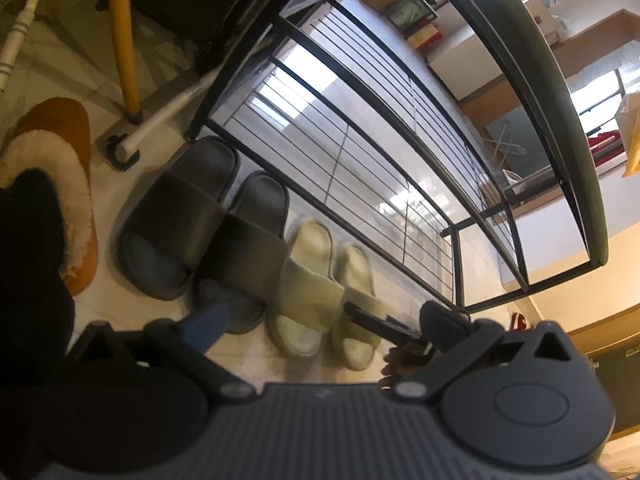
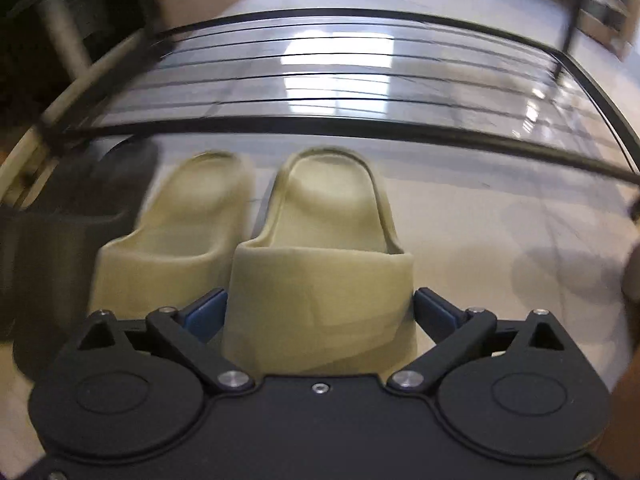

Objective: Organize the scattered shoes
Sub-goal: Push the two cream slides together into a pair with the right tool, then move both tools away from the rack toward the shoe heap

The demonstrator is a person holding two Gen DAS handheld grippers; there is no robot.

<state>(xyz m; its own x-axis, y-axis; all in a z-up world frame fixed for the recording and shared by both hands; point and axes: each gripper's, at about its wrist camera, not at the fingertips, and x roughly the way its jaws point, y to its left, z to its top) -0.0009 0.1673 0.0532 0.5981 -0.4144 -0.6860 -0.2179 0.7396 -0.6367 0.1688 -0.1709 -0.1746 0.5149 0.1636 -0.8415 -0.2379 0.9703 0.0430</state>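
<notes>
In the left wrist view, a pair of dark grey slides and a pair of beige slides stand side by side on the floor against the black wire shoe rack. My left gripper is open and empty above them. The right gripper's finger touches the right beige slide there. In the right wrist view, my right gripper is open, its blue pads on either side of the right beige slide. The left beige slide lies beside it.
A brown fur-lined slipper lies on the floor at the left. A yellow pole and a white tube with a caster stand by the rack's left end. Boxes sit behind the rack.
</notes>
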